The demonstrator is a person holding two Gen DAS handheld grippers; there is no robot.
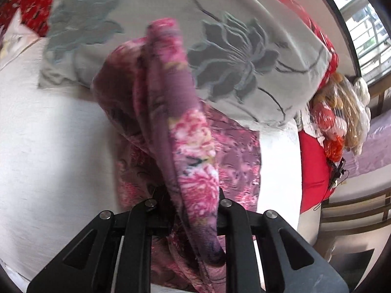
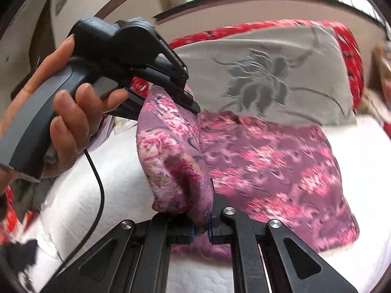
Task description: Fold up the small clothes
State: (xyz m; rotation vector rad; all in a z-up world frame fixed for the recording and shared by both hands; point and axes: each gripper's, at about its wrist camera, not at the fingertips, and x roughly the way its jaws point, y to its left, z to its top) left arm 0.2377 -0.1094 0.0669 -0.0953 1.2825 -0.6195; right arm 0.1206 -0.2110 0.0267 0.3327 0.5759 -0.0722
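Jaws on bunched pink floral garment (image 2: 268, 161)

The right gripper (image 2: 199, 229) pinches the pink floral garment (image 2: 256, 161) lifted off the white bed (image 2: 97, 195); the left gripper (image 2: 193, 105), held by a hand (image 2: 66, 112), clamps its upper edge; a grey pillow (image 2: 268, 73) lies behind.
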